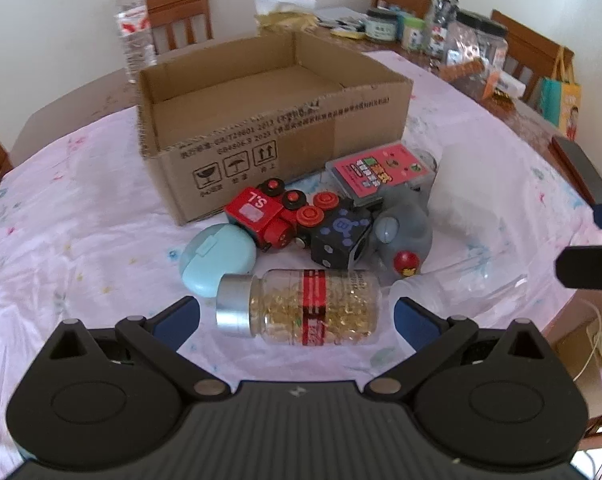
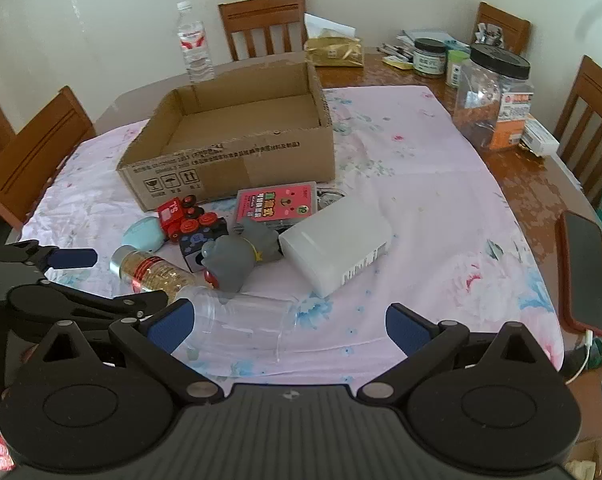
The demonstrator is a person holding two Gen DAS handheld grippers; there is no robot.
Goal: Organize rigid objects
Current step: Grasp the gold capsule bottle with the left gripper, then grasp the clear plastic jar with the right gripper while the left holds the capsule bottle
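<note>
An open cardboard box [image 1: 285,136] [image 2: 237,160] stands on the pink tablecloth, its inside bare. In front of it lies a pile: a red toy train [image 1: 269,216] [image 2: 181,216], a pale blue round case [image 1: 217,260] [image 2: 145,236], a black cube [image 1: 341,240], a grey rubber toy [image 1: 405,232] [image 2: 237,256], a pink card box [image 1: 377,172] [image 2: 277,204], a white plastic container [image 2: 337,244] and a clear cup [image 2: 241,324] on its side. A capsule bottle [image 1: 301,308] [image 2: 153,272] with a silver cap lies between the fingers of my open left gripper [image 1: 297,316]. My right gripper [image 2: 289,328] is open around the clear cup.
A water bottle [image 1: 133,28] [image 2: 195,44] stands behind the box. Jars, packets and papers [image 2: 493,100] crowd the back right of the table. A phone in a red case [image 2: 585,272] lies at the right edge. Wooden chairs [image 2: 33,152] ring the table.
</note>
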